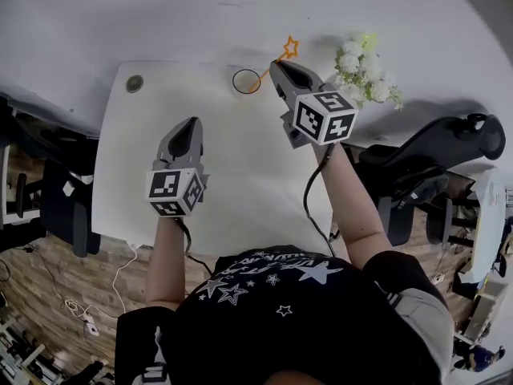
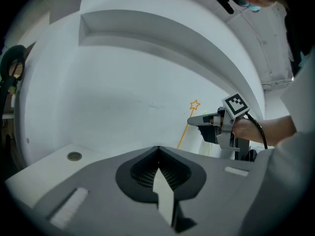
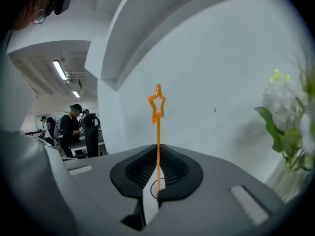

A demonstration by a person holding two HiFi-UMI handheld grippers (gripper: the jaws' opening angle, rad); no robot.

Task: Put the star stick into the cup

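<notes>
Thin orange star stick point(image 3: 158, 132), hollow star tip

A white table point(image 1: 224, 183) bears a clear cup point(image 1: 247, 81) by its far edge, a grommet point(image 1: 134, 83) far left, and flowers point(image 1: 365, 74) at its far right corner (whether on it, unclear).

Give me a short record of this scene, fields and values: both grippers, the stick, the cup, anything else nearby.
left gripper: shut, empty, over the table
right gripper: shut on the stick
stick: orange, star end up, lower end at the cup's mouth; depth unclear
cup: upright, near the table's far edge
flowers: white, right of the cup
</notes>
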